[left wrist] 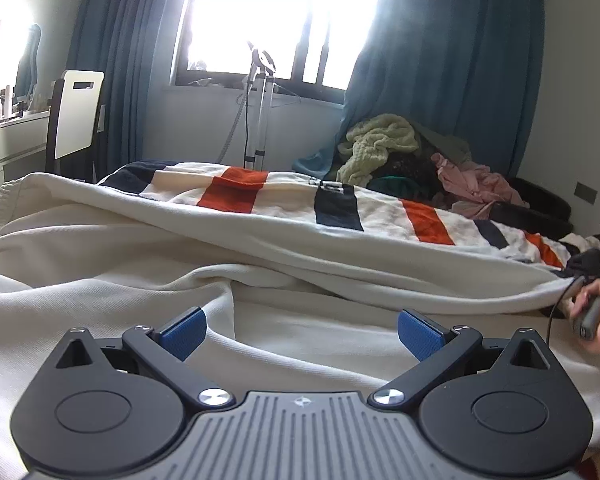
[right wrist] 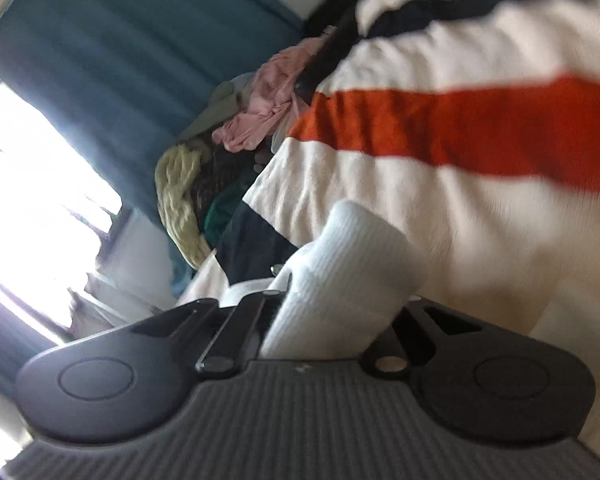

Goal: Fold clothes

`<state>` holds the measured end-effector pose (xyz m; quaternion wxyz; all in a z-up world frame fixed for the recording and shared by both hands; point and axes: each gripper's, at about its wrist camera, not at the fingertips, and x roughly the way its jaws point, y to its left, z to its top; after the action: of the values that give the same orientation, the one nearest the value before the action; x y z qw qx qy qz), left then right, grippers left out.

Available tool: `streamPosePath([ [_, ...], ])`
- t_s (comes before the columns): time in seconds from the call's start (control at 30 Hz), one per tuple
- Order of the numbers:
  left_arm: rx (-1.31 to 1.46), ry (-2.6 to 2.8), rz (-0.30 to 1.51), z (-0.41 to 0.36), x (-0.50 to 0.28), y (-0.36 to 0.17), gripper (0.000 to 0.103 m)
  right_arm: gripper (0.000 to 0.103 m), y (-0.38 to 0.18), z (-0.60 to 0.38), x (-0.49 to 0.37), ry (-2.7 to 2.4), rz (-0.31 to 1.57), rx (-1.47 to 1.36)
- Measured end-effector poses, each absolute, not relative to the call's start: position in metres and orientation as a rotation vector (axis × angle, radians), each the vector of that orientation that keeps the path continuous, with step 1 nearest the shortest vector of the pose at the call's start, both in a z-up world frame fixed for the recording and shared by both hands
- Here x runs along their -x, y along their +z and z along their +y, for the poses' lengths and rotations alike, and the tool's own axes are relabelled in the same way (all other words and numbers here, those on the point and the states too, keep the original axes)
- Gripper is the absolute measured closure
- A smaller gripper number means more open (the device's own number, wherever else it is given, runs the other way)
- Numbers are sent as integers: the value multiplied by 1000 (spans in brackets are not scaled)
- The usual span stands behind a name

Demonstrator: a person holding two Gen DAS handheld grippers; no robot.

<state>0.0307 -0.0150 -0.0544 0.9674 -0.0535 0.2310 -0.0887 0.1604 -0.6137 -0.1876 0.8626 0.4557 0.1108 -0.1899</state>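
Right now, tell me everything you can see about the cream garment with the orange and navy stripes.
The cream knit garment with orange and navy stripes lies spread across the bed, wrinkled and partly turned over, so its plain cream side faces the open left gripper, which hovers over it. The fabric looks soft and thick. Its ribbed white edge is pinched in the shut right gripper. A heap of other clothes sits behind it by the blue curtain.

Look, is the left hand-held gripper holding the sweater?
No, the left hand-held gripper is open, its blue pads spread apart above the cream sweater.
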Motion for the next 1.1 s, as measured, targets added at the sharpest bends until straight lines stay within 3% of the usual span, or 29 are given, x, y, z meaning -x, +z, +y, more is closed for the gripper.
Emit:
streamPosePath([
  [0.23, 114, -178, 439, -9, -21, -45, 0, 86, -174, -613, -139, -568, 195, -800],
  [0.4, 115, -185, 441, -10, -20, -39, 0, 87, -195, -622, -124, -691, 331, -779],
  [0.47, 115, -186, 436, -10, -19, -37, 0, 81, -189, -617, -117, -707, 346, -743],
  [0.57, 115, -190, 424, -9, -15, -33, 0, 61, -170, -599, -103, -675, 348, -688],
  [0.63, 105, -189, 411, -8, -11, -29, 0, 36, -152, -576, -91, -601, 333, -622],
  [0.67, 99, -189, 405, -8, -9, -27, 0, 33, -142, -564, -84, -560, 327, -587],
  [0.8, 77, -194, 405, -8, 2, -19, 0, 23, -107, -507, -50, -370, 337, -452],
  [1.1, 98, -196, 407, 8, 32, 0, 0, 23, -56, -404, 22, -95, 338, -251],
])
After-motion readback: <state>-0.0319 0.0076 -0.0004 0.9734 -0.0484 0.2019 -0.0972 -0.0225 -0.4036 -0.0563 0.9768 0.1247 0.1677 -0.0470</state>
